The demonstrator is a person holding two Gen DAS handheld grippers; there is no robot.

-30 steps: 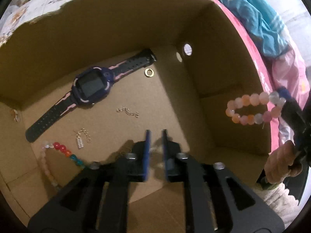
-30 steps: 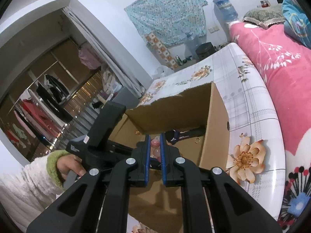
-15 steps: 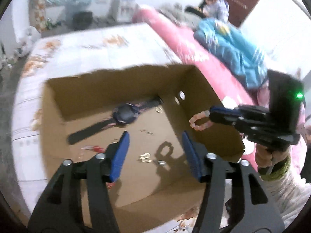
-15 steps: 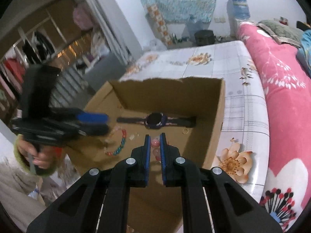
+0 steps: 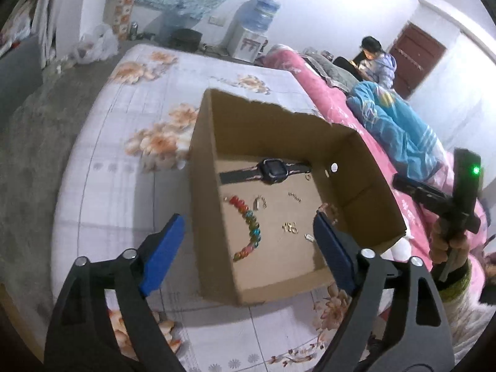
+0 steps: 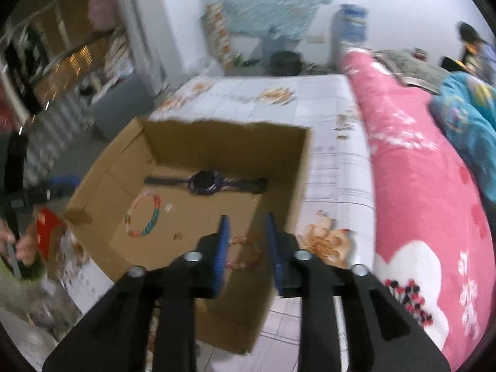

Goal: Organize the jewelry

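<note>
Right wrist view shows the right gripper above the near right corner of the cardboard box, its blue pads parted, with the pink bead bracelet seen in the gap between them; blur makes it impossible to tell whether the beads touch either pad or lie on the box floor below. The bracelet reads as a loop of pale pink and peach beads, partly hidden by the left pad. Farther in, the watch, dark with a purple-rimmed face, lies along the far wall of the box, and the multicolored bead bracelet curves near the left wall. In the left wrist view the left gripper hangs over the near left edge of the box with its pads wide apart and nothing between them; one pad sits outside the left wall, the other over the box floor. Small metal pieces are scattered on the floor, too small to identify. The box stands on a floral bedsheet.
</note>
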